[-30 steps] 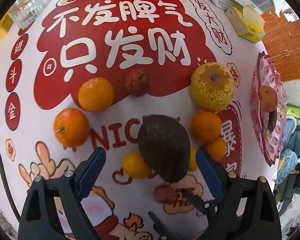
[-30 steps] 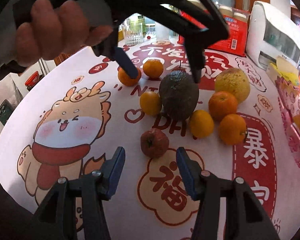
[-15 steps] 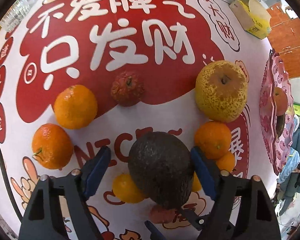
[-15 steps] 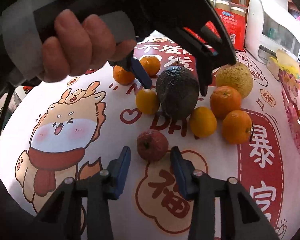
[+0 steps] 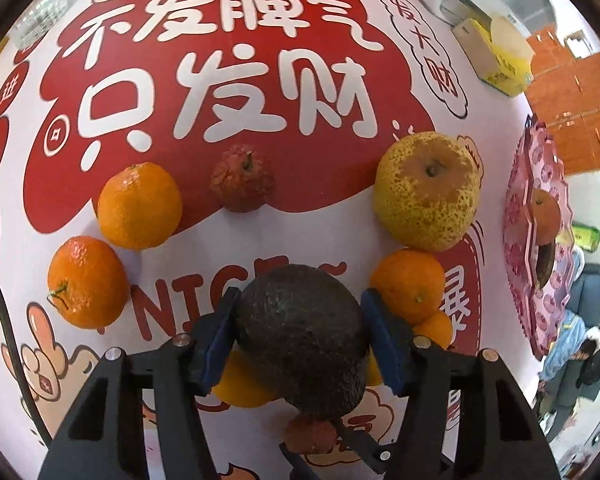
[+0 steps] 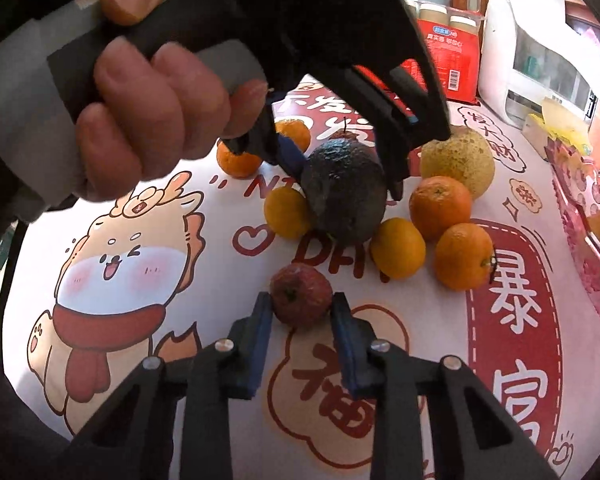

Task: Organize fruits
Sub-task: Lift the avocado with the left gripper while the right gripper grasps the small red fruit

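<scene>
A dark avocado [image 5: 304, 340] lies on the printed tablecloth among several oranges. My left gripper [image 5: 300, 340] straddles it, both blue pads against its sides; it also shows in the right wrist view [image 6: 340, 164] over the avocado [image 6: 344, 196]. My right gripper [image 6: 300, 316] has its pads on either side of a small wrinkled red fruit [image 6: 300, 300], touching or nearly touching it. A second red fruit [image 5: 242, 178], a speckled yellow pear [image 5: 426, 192] and oranges [image 5: 140, 206] lie beyond. A pink fruit tray [image 5: 540, 240] at the right holds an orange.
A yellow box [image 5: 496, 56] and a red carton [image 6: 448, 56] stand at the table's far side, with a white appliance [image 6: 536, 60] and a glass [image 5: 44, 12]. The person's hand [image 6: 148, 112] fills the upper left of the right wrist view.
My left gripper came down over the avocado and closed onto its sides. My right gripper moved forward and narrowed around the small red fruit.
</scene>
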Demonstrator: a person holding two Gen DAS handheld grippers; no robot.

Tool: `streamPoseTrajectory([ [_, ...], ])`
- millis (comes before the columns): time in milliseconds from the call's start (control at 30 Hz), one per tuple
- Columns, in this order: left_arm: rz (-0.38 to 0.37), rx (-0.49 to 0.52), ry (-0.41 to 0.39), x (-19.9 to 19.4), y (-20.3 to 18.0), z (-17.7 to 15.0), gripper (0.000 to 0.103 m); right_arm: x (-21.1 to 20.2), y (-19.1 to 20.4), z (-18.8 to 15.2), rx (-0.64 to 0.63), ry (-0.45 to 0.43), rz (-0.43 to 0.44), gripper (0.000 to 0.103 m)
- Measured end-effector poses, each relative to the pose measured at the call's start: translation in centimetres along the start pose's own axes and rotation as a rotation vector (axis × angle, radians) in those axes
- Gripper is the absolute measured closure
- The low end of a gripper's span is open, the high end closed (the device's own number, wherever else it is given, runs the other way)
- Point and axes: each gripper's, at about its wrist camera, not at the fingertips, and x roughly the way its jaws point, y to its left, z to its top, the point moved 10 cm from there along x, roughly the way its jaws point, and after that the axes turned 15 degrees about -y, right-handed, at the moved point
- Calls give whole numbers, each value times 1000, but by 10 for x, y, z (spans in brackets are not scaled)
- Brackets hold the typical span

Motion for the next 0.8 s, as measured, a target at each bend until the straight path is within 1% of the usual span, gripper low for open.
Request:
streamPoseTrajectory([
  [167,-17,2,-31,-5,-1,1,44,-5,-3,3,6,-6,-12,74],
  [300,-38,15,-71,-21,-5,3,44,-13,-6,6,15,-14,-28,74],
  [567,-102,60,-217,-77,-9,-1,44,-39,-2,17,18,-56,-72,74],
  [700,-127,65,-294,-109,-6,-10,44,-55,2,16,60,-73,-89,74],
  [800,-132,68,-328,-130,-1,-18,44,-68,0,14,101,-81,-112,74],
])
